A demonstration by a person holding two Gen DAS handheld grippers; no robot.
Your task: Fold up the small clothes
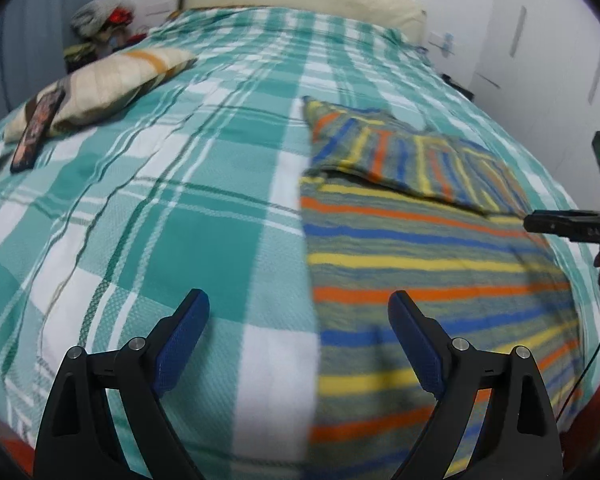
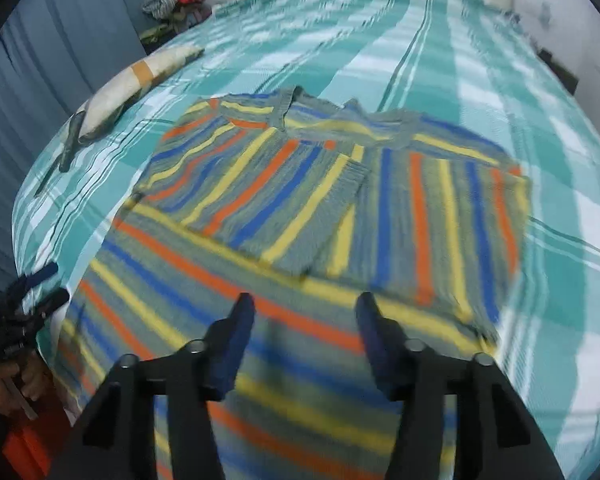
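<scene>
On the checked bed lies the striped sweater, both sleeves folded across its chest. Left tongs gape wide, empty, beside its hem; right tongs part-open, empty, above it. Next, I judge: pinch both hem corners evenly.

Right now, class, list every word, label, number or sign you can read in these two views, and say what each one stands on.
"DAS", perhaps: small pale letters on the black bar at the right edge of the left wrist view; too blurred to be sure.
Phone on the pillow: colourful print, too blurred to read.
Striped sweater and checked bedspread: no text.
</scene>
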